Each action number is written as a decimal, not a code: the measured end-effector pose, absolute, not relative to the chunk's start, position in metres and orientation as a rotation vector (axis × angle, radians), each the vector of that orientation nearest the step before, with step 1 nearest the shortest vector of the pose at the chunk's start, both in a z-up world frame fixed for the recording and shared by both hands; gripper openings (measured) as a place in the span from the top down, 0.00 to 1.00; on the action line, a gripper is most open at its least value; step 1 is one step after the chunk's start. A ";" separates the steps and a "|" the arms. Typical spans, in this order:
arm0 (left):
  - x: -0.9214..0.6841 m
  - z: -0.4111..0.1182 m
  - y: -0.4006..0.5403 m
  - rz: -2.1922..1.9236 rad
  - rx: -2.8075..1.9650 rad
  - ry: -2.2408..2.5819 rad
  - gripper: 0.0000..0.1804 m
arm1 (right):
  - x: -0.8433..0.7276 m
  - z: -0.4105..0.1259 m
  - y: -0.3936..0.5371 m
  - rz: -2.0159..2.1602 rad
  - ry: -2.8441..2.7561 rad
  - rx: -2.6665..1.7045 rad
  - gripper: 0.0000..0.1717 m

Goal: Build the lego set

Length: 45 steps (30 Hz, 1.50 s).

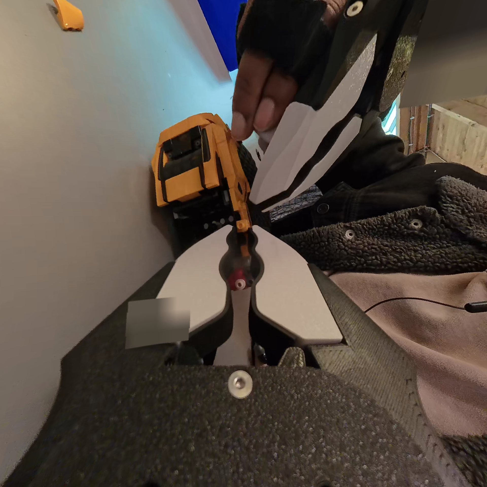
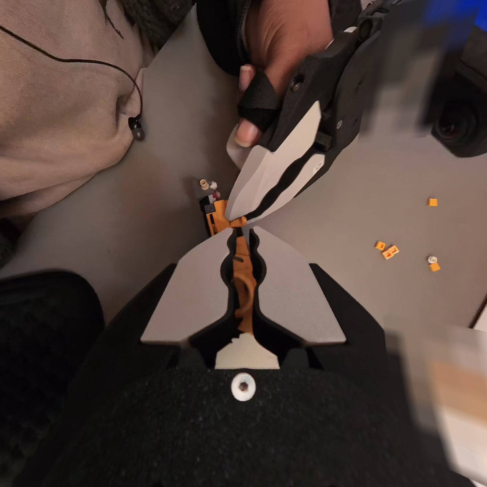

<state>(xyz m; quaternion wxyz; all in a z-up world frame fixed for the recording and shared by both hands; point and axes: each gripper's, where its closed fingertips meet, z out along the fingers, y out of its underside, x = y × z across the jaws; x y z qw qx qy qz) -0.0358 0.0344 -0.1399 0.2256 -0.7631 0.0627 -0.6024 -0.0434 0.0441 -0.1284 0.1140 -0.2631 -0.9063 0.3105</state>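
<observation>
The left gripper and right gripper, both nearly closed, clamped the orange brick-built toy vehicle on the grey table, apparently bracing it from opposite sides.

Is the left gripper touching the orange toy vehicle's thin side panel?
Touching. The left wrist view shows the left gripper closed on the orange side panel, which runs down between its fingertips.

At frame centre, the left claw pinches a thin orange strip jutting from an orange brick-built truck on the grey counter. The other claw reaches in from upper right, its tips just beside the strip.
</observation>
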 end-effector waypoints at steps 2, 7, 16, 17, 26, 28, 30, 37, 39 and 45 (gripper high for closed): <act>-0.036 -0.140 0.035 -1.655 -2.110 0.165 0.96 | -0.036 -0.133 0.046 0.836 -2.691 -0.763 0.89; -0.035 -0.140 0.035 -1.650 -2.122 0.145 0.96 | -0.028 -0.144 0.059 0.636 -2.721 -0.755 0.74; -0.032 -0.140 0.037 -1.595 -2.162 0.088 0.96 | -0.031 -0.157 0.069 0.705 -2.692 -0.813 0.73; -0.032 -0.140 0.037 -1.581 -2.169 0.084 0.96 | -0.031 -0.157 0.069 0.709 -2.683 -0.812 0.73; -0.028 -0.142 0.038 -1.408 -2.216 0.056 0.95 | -0.029 -0.157 0.069 0.715 -2.605 -0.831 0.73; -0.027 -0.142 0.038 -1.394 -2.214 0.048 0.95 | -0.028 -0.157 0.069 0.711 -2.600 -0.824 0.73; -0.027 -0.142 0.038 -1.386 -2.218 0.050 0.95 | -0.028 -0.157 0.069 0.713 -2.594 -0.815 0.73; -0.025 -0.143 0.036 -1.358 -2.226 0.109 0.95 | -0.028 -0.158 0.068 0.721 -2.586 -0.792 0.73; -0.024 -0.143 0.035 -1.356 -2.226 0.120 0.95 | -0.027 -0.157 0.068 0.726 -2.583 -0.790 0.73; -0.024 -0.141 0.036 -1.350 -2.221 0.174 0.95 | -0.027 -0.158 0.067 0.720 -2.583 -0.795 0.73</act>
